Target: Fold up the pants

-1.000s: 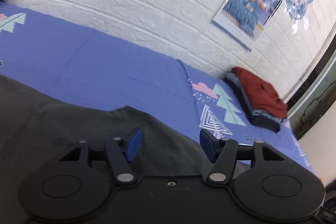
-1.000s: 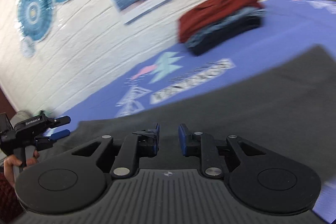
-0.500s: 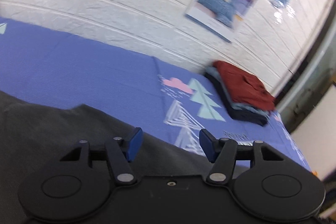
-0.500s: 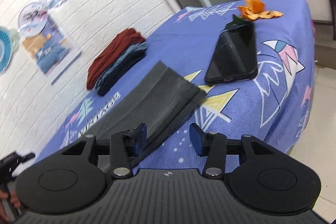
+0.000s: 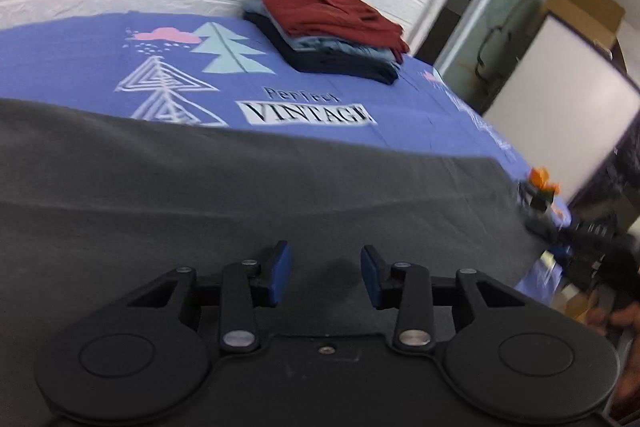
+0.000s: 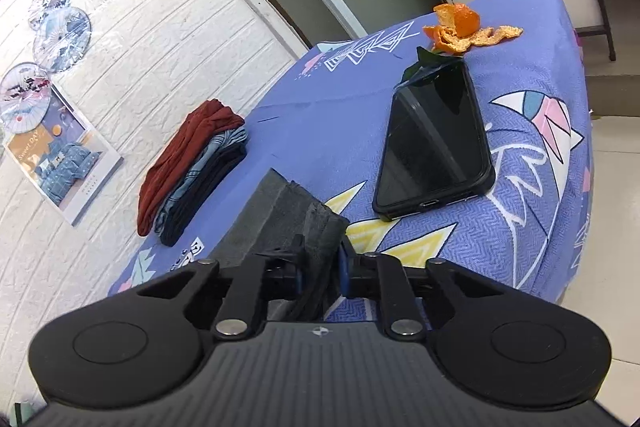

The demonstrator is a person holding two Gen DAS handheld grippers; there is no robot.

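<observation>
The right tool has just been closing, and its blue pads now pinch the bunched corner of the grey pants. The left tool has also been closing; its jaws stand narrow but apart above the flat cloth, gripping nothing. The pants lie spread across the blue-covered counter. A phone lies just beside the held corner, orange peel beyond it near the counter's edge. Folded clothes are stacked by the wall, with bare cover between.
</observation>
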